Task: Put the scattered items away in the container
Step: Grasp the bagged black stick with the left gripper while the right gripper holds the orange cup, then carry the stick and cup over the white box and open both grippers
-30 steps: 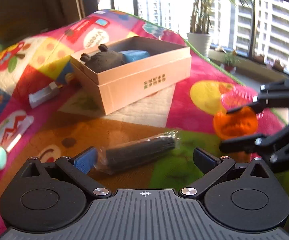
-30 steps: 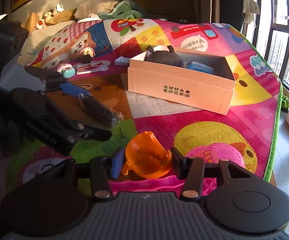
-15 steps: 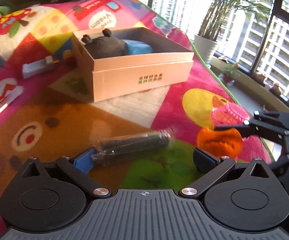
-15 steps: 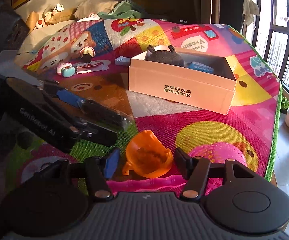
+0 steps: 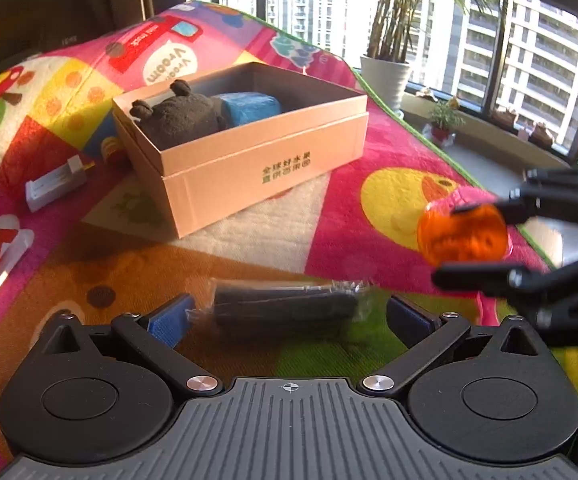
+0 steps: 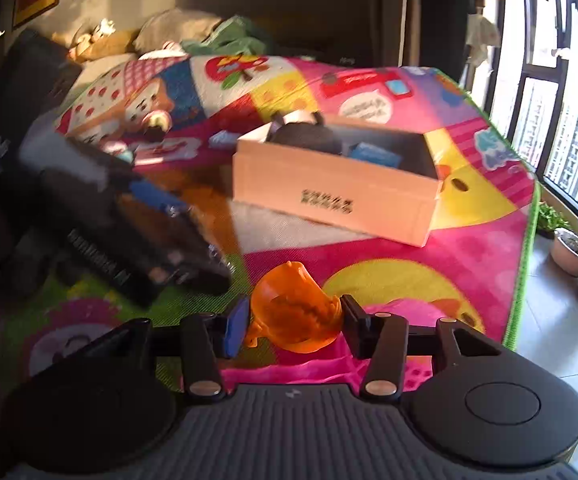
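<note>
Right claw [image 6: 293,318] is closing on the orange toy cup [image 6: 295,312], with both pads touching its sides.

Left claw [image 5: 287,314] stands apart, with the black roll in clear wrap [image 5: 285,300] lying between its fingers but not pinched. The cup looks lifted just off the play mat [image 6: 469,264], near its front edge. The pink cardboard box [image 5: 257,160] sits farther back on the mat, and a dark plush toy [image 5: 177,114] and a blue packet [image 5: 251,106] lie inside it. I think a good way is to squeeze the thin cup softly so it does not pop out, carry it over the box wall, then let go low. A small white box [image 5: 55,186] lies left of the box. Big windows [image 5: 545,40] and a potted plant [image 5: 385,76] stand behind the mat.
</note>
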